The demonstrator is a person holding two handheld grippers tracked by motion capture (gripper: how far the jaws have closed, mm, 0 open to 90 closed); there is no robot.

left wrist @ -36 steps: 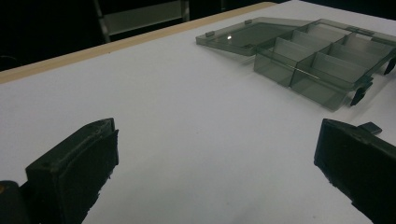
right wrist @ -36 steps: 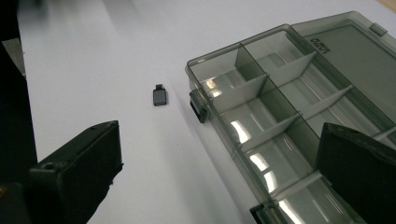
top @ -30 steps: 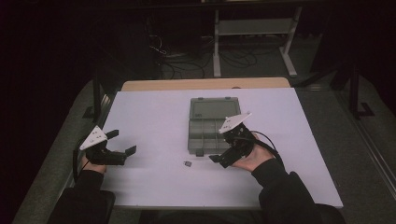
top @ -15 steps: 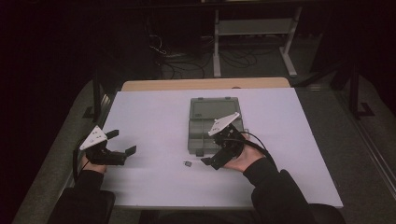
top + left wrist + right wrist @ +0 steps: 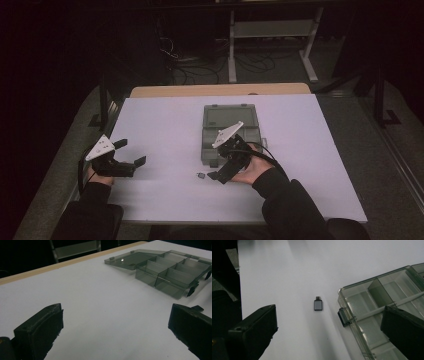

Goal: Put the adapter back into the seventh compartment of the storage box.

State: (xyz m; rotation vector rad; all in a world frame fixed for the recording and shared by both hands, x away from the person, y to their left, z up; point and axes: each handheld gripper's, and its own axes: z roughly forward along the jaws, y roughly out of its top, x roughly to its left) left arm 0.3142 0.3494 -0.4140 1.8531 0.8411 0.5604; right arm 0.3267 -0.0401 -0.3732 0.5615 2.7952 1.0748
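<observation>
Right gripper (image 5: 214, 169) hovers with jaws wide over a small grey adapter (image 5: 318, 305) lying on the white tabletop (image 5: 165, 125), just beside the open compartment box (image 5: 220, 122). Left gripper (image 5: 131, 154), also spread wide, rests near the table's left edge. Beyond stand a dark floor, cables (image 5: 175, 55) and a metal frame (image 5: 272, 30).

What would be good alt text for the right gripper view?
A small grey adapter lies on the white table, centred between the right gripper's two open black jaws. Beside it, apart from it, sits a clear smoky compartment box with its front latch facing the adapter.
</observation>
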